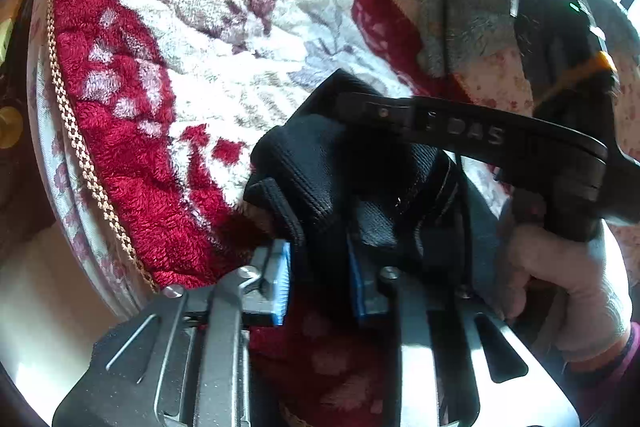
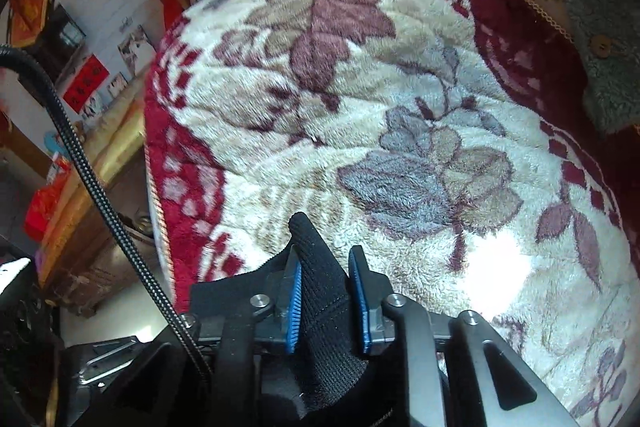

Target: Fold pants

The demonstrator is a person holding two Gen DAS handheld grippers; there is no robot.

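Your left tool (image 1: pixel 320 279) is clenched on the black pants (image 1: pixel 320 167), blue pads (image 1: pixel 282 279) pinching a bunched fold just above the red-and-cream floral blanket (image 1: pixel 200 39); your right tool (image 2: pixel 326 307) likewise grips a ribbed strip of the pants (image 2: pixel 320 307) over that blanket (image 2: pixel 360 107); your right hand (image 1: pixel 568 287) shows beside the pants.

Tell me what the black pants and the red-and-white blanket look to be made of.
Black pants: likely a ribbed knit, matte; fine parallel ridges and stitch lines show. Red-and-white blanket: probably plush fleece or coral velvet; fuzzy, clumped pile with a woven-looking floral pattern.
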